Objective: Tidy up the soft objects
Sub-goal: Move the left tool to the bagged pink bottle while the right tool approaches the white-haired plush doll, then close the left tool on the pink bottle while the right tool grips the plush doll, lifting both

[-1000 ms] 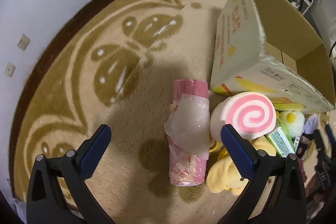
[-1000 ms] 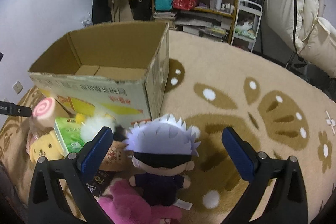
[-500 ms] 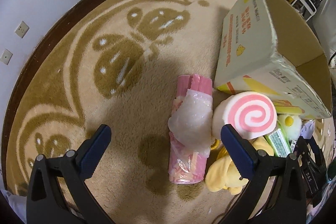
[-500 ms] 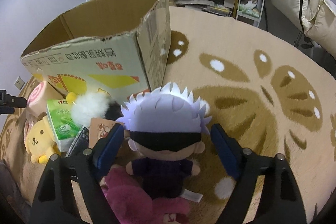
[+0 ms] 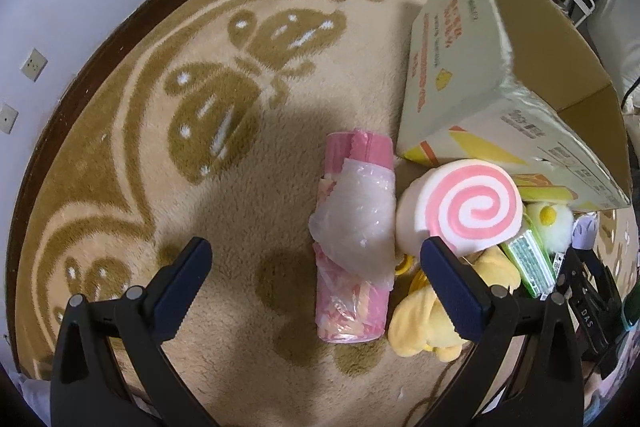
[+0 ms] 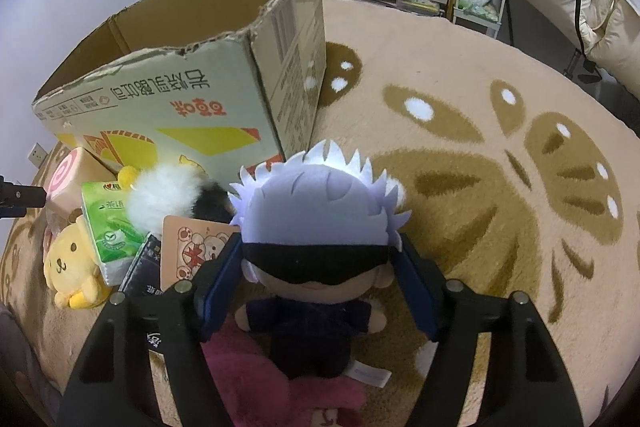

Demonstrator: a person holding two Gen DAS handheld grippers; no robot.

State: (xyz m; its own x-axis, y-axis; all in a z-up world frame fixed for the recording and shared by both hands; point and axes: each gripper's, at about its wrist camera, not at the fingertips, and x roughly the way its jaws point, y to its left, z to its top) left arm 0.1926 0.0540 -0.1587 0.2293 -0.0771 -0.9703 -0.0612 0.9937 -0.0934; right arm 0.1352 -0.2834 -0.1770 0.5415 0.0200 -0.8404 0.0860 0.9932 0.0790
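To lift the white-haired plush doll (image 6: 316, 223) cleanly, the right hand-held gripper (image 6: 320, 283) should finish squeezing evenly on both sides of the doll's head, then carry it up and over the torn rim of the cardboard box (image 6: 224, 87) just ahead and to its left. Its jaws are closing at mid-width with the head between them, pads at or nearly at the cheeks. The left hand-held gripper (image 5: 316, 287) hangs wide and empty above a pink roll (image 5: 354, 247) on the rug (image 5: 200, 187).

White-haired blindfolded plush doll (image 6: 318, 247) upright on rug, pink swirl cushion (image 5: 464, 211), yellow plush dog (image 6: 72, 267), beside cardboard box (image 6: 192, 99)
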